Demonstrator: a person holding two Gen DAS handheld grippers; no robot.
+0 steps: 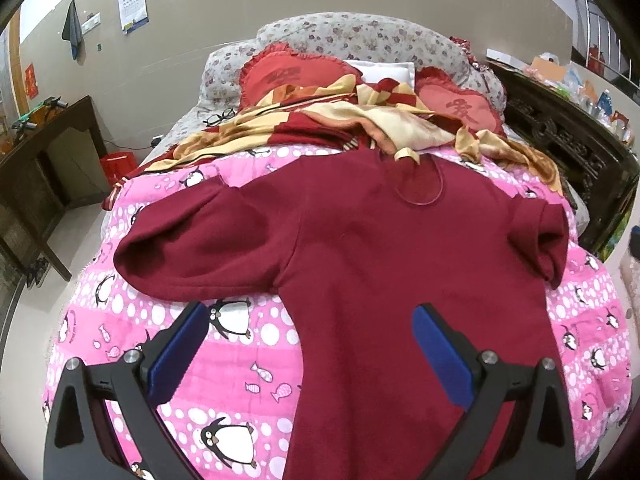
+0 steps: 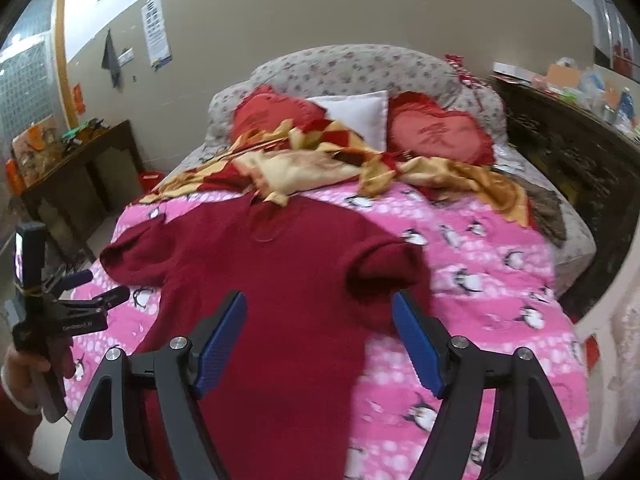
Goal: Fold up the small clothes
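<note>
A home bedroom: a bed (image 1: pixel 132 320) is filling the middle, heart cushions (image 2: pixel 440 132) are lying at 12 o'clock, a dark sideboard (image 1: pixel 44 160) is standing at 9 o'clock.

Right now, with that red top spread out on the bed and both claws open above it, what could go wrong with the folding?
1. The maroon top lies on a soft pink penguin quilt; an open left gripper closing on the edge might pinch quilt along with cloth.
2. The right sleeve is already doubled over, so the right gripper could grab both layers and fold it crooked.
3. The collar touches the rumpled yellow-red blanket, which might snag or drag.
</note>
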